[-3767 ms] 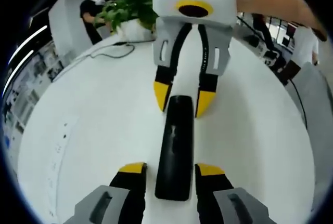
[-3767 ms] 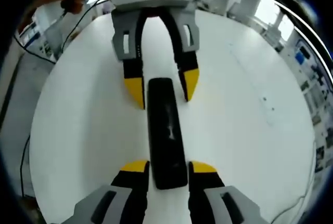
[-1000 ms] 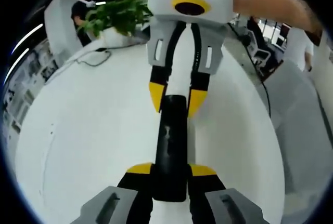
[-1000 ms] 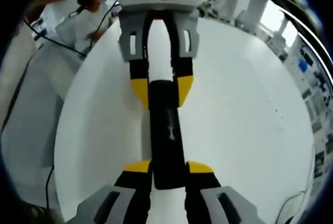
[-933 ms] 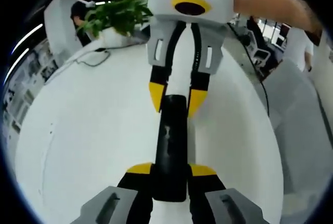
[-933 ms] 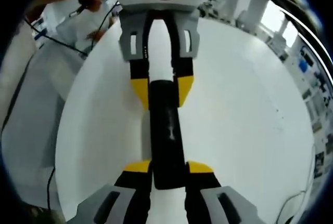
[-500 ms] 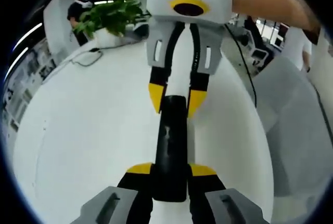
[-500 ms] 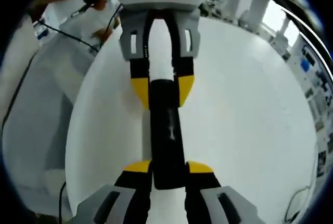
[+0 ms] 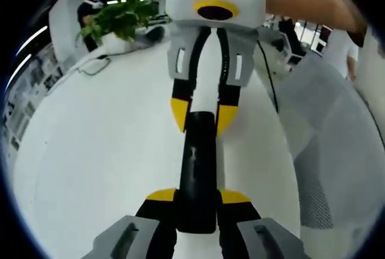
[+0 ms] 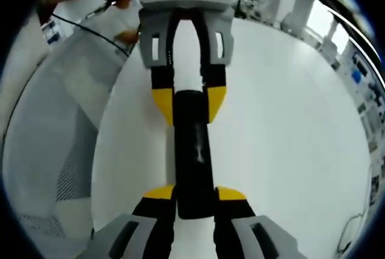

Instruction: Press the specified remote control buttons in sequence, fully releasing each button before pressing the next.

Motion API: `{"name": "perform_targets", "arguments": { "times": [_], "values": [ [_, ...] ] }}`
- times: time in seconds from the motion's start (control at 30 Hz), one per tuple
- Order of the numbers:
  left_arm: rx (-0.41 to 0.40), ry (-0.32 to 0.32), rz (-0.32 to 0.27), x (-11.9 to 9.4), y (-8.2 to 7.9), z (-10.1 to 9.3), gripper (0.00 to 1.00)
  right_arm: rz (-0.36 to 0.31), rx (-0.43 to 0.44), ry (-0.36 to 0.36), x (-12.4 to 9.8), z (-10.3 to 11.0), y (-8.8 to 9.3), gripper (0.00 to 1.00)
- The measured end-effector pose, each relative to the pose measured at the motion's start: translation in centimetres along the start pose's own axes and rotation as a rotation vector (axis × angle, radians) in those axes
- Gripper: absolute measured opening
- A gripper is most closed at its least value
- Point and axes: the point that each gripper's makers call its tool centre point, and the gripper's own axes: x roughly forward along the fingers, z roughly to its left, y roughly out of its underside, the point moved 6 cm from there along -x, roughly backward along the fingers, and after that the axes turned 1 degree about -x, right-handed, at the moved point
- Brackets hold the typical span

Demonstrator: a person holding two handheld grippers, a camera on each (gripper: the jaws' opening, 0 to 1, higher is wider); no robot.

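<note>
While each pair of yellow fingertips (image 9: 160, 195) presses against the sides of the black remote control (image 9: 197, 172), the remote is pinched from both ends at once. In the left gripper view, the left gripper (image 9: 198, 196) clamps the near end and the right gripper (image 9: 199, 112) clamps the far end; in the right gripper view, the right gripper (image 10: 195, 194) holds the near end with the left gripper (image 10: 188, 104) facing it. Judging by this, the two-ended grip is meant to carry the remote level and keep its button face up and visible. It appears raised above the white round table (image 9: 90, 151), though that is hard to confirm. A potted plant (image 9: 117, 21) stands at the far left edge, and grey mesh chairs (image 10: 54, 169) sit beside the table.
</note>
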Motion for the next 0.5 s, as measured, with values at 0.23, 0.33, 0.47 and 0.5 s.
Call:
{"name": "perform_targets", "arguments": {
  "times": [0.23, 0.33, 0.47, 0.5],
  "values": [
    [-0.019, 0.005, -0.003, 0.2, 0.9, -1.2, 0.24, -0.005, -0.007, -0.014, 0.4, 1.3, -0.2, 0.22],
    [-0.020, 0.004, -0.002, 0.2, 0.9, -1.7, 0.24, -0.003, -0.010, -0.016, 0.5, 1.6, -0.2, 0.22],
    [-0.020, 0.002, -0.006, 0.4, 1.0, -2.1, 0.24, 0.000, -0.009, -0.018, 0.6, 1.9, 0.0, 0.22],
    [-0.021, 0.004, -0.007, 0.4, 1.0, -2.2, 0.24, 0.001, -0.008, -0.021, 0.7, 2.1, 0.0, 0.22]
  ]
}}
